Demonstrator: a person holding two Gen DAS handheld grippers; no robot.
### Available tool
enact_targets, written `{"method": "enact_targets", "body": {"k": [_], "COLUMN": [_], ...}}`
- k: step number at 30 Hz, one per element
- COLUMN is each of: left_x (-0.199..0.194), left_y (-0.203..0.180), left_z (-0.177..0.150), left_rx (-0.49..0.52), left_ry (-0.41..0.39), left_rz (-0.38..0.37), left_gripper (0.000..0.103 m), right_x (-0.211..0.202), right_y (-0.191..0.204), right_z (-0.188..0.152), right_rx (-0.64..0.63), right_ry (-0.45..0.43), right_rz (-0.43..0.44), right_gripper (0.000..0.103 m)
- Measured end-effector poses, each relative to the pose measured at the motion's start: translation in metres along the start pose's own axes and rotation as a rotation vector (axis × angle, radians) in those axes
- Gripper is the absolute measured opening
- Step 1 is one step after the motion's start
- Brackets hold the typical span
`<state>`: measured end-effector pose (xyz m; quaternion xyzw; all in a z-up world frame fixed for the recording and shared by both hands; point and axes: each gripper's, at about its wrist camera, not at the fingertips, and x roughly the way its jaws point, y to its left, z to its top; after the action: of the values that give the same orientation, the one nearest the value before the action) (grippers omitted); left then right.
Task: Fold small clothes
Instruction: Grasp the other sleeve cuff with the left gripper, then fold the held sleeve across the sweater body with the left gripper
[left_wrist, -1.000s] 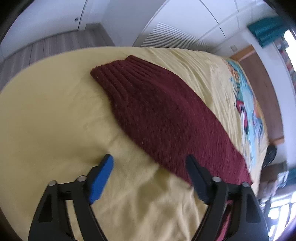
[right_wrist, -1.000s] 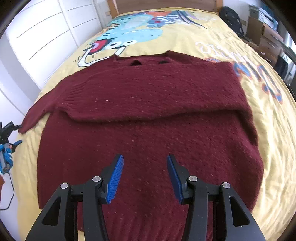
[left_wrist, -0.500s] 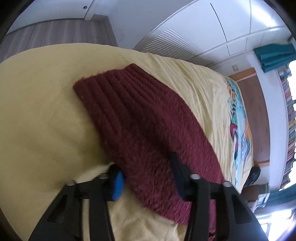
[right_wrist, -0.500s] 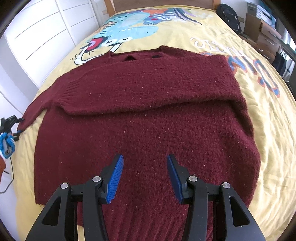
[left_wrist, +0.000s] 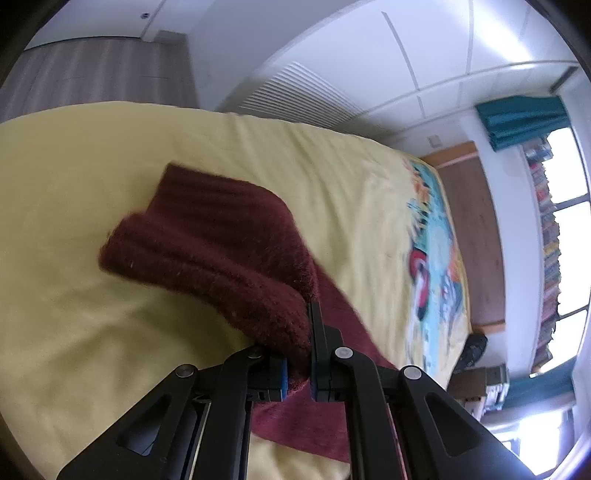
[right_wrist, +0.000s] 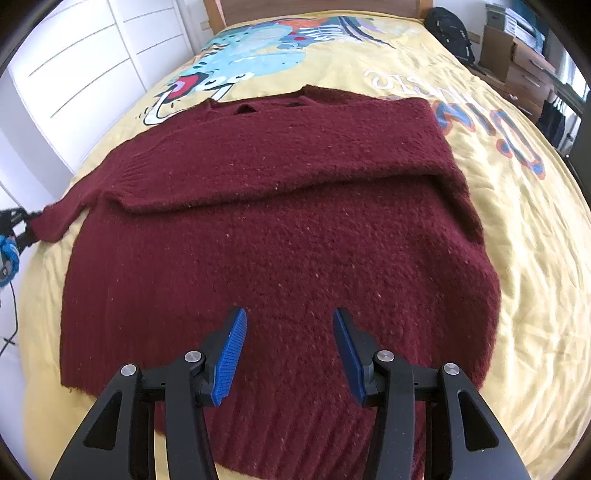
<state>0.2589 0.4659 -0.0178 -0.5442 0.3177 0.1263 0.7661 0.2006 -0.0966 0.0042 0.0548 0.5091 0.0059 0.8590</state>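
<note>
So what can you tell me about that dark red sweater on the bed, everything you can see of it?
The sweater is a dark red, fuzzy, chunky knit with ribbed hem and cuffs. It lies flat on the yellow bedspread, neckline toward the headboard, hem nearest the camera. One sleeve is already folded across the chest. The other sleeve trails off to the side, where the left gripper is shut on it near the cuff, bunching and lifting it. The right gripper hangs open over the hem.
</note>
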Motion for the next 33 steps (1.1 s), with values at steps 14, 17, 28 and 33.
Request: {"method": "enact_targets", "body": {"k": [14,17,28,33], "left_x": [0.029,0.041,0.088,0.101], "left_y": [-0.113,-0.133,-0.228,-0.271], "left_z": [-0.068,-0.093,-0.197,-0.25], "left_rx": [0.133,0.153,0.241,0.309], "left_ry": [0.119,0.156,0.306,0.384], "left_rz": [-0.056,-0.07,-0.169,-0.23], "left_gripper": [0.006,0.006,0.006,0.006], "right_x": [-0.024,-0.029,-0.049,-0.055], "right_y": [-0.036,-0.046,-0.09,-0.106], "right_z": [-0.022,-0.026,-0.043,-0.05], "right_rx": [0.027,0.037,0.114,0.149], "right_ry": [-0.024,-0.031,-0.06,-0.072], "right_rz": [-0.02,-0.028,-0.033,-0.035], "right_gripper": [0.051,0.051,0.051,0.051]}}
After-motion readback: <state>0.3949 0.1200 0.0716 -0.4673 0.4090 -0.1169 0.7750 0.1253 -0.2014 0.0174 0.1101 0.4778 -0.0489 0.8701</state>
